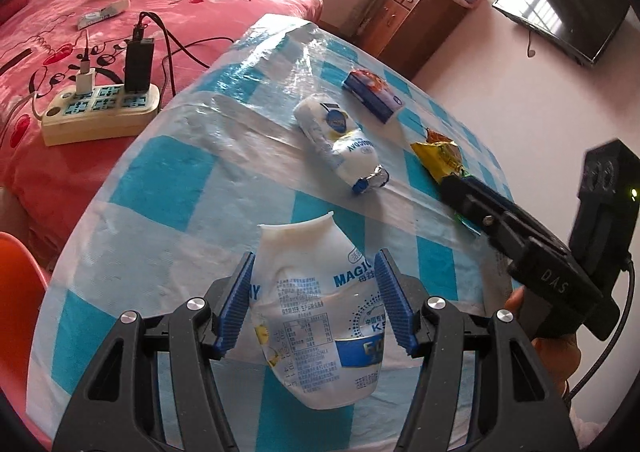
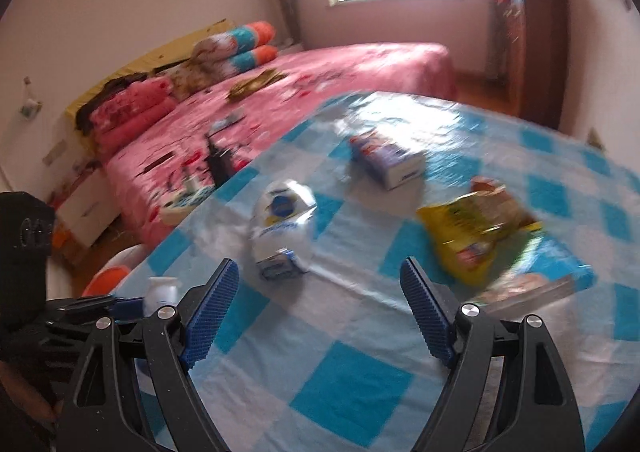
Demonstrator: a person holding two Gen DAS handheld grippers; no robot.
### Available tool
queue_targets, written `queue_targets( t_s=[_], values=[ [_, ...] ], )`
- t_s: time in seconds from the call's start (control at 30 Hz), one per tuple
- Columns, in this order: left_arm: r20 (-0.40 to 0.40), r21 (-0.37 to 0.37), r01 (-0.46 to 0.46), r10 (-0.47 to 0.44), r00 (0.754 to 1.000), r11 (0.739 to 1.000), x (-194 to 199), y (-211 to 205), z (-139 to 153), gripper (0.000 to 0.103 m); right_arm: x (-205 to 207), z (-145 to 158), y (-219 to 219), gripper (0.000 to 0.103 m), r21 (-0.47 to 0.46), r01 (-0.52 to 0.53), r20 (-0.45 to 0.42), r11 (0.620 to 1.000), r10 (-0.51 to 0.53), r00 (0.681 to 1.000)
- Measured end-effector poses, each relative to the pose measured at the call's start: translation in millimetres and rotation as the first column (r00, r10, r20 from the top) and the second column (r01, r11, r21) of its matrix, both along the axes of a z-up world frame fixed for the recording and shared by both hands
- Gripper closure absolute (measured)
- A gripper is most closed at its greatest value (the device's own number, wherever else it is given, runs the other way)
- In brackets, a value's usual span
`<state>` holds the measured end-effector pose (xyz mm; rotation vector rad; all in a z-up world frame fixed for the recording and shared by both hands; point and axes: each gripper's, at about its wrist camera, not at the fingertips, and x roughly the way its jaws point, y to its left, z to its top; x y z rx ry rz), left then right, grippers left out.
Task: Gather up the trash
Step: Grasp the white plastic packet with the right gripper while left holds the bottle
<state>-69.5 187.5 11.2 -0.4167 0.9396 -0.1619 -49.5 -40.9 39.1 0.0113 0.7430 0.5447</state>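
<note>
Clamping crushed yogurt bottle (image 1: 316,316), left gripper (image 1: 316,300) risked slippage | right gripper (image 2: 320,316) gaped empty near far wrapper (image 2: 476,228)

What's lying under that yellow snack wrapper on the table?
The yellow snack wrapper lies on the blue-checked tablecloth. The table itself stays hidden beneath it.

crushed white bottle (image 1: 316,316) between left claw (image 1: 316,304) pads
</note>
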Motion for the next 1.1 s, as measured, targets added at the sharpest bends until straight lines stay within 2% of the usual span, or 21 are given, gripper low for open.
queue_targets(
  t_s=[0.17, 0.3, 0.4, 0.53, 0.7, 0.73, 0.97, 1.1],
  values=[
    [0.012, 0.003, 0.015, -0.015, 1.000, 1.000, 0.4, -4.1, -1.0, 0.042, -10.5, -0.5, -36.2, 0.021, -0.060, 0.147, 0.046, 0.987, -0.144, 0.989],
    [0.017, 0.001, 0.026, -0.026, 1.000, 1.000, 1.5, -7.4, -1.7, 0.042, -0.3, -6.5, -70.2, 0.021, -0.100, 0.241, 0.020, 0.965, -0.240, 0.971],
    [0.018, -0.001, 0.028, -0.028, 0.999, 1.000, 2.3, -8.8, -1.9, 0.042, 7.2, -11.3, -90.7, 0.021, -0.091, 0.263, -0.028, 0.961, -0.266, 0.964],
    [0.018, 0.010, 0.039, -0.039, 0.999, 0.999, 3.7, -13.7, -1.5, 0.042, 9.9, -17.2, -99.1, 0.020, -0.065, 0.246, -0.066, 0.967, -0.251, 0.966],
    [0.020, 0.035, 0.047, -0.048, 0.999, 0.998, 4.3, -20.7, -1.1, 0.042, -0.2, -32.6, -95.8, 0.020, -0.078, 0.219, -0.117, 0.973, -0.227, 0.967],
    [0.021, 0.039, 0.050, -0.051, 0.998, 0.998, 4.3, -21.7, -1.1, 0.042, -4.1, -35.0, -95.8, 0.018, -0.073, 0.212, -0.122, 0.975, -0.219, 0.968],
    [0.020, 0.046, 0.060, -0.061, 0.998, 0.997, 2.4, -26.4, -1.5, 0.042, -17.2, -39.0, -80.8, 0.014, -0.111, 0.186, -0.118, 0.976, -0.199, 0.973],
    [0.018, 0.047, 0.063, -0.064, 0.998, 0.997, -0.1, -27.2, -1.6, 0.042, -26.2, -40.2, -68.3, 0.014, -0.197, 0.182, -0.064, 0.963, -0.198, 0.978]
  ],
)
